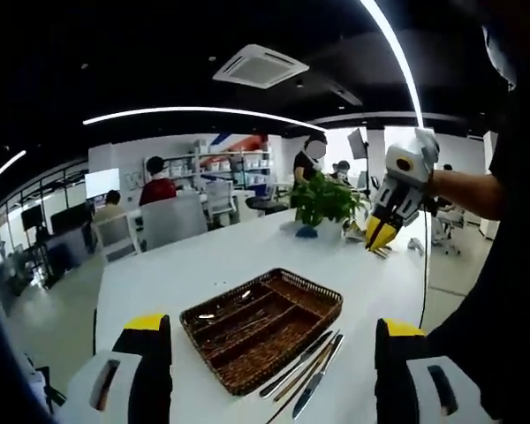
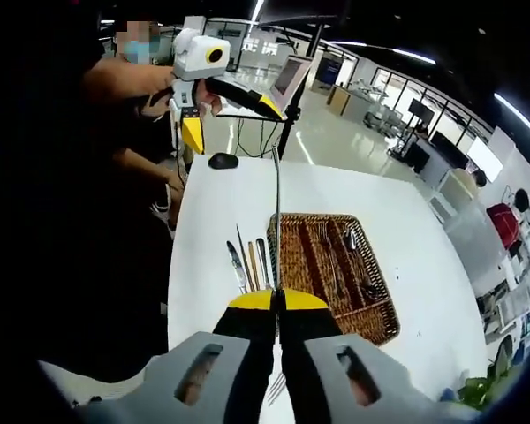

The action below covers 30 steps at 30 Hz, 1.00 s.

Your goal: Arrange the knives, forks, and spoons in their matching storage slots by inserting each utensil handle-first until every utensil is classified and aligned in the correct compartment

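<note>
Above white table (image 2: pixel 406 221), right tongs (image 2: pixel 278 309) clamping fork (image 2: pixel 276 212), left tongs (image 1: pixel 274 349) open, wicker tray (image 1: pixel 247 375) near edge.

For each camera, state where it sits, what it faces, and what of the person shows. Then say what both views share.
Left gripper view: rides the open left gripper, looking across the white table at the wicker tray; the person's arm holds the right gripper beyond.
Right gripper view: rides the right gripper, shut on a fork, looking down at the table; the person's arms and the left gripper show.
Shared: tray, loose cutlery beside it.
</note>
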{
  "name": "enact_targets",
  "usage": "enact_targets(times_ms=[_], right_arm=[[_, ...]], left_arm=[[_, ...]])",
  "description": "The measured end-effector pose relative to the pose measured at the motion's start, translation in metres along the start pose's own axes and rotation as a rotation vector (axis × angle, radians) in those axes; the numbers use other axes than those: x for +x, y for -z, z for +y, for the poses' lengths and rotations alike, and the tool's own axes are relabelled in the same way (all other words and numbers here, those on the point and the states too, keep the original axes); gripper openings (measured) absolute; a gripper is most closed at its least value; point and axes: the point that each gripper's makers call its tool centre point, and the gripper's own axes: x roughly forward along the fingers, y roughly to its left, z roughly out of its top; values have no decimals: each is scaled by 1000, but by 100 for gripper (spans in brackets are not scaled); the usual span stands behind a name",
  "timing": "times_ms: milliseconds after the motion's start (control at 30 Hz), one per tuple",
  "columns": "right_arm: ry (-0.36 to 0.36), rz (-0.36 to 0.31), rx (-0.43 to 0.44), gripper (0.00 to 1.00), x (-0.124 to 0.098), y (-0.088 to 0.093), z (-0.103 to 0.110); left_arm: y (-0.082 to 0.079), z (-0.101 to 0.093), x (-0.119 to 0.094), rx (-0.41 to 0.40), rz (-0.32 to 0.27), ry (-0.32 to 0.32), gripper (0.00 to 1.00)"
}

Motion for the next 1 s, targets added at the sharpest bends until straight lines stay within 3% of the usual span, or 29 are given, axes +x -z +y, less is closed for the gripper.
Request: enact_targets(times_ms=[300,1000], right_arm=[[-10,25,-41,0,12,-5,-12],[-28,51,-70,0,37,-16,-39]], left_arm=[[11,11,-3,0,17,-3,100],[17,27,-3,-15,17,-2,100]])
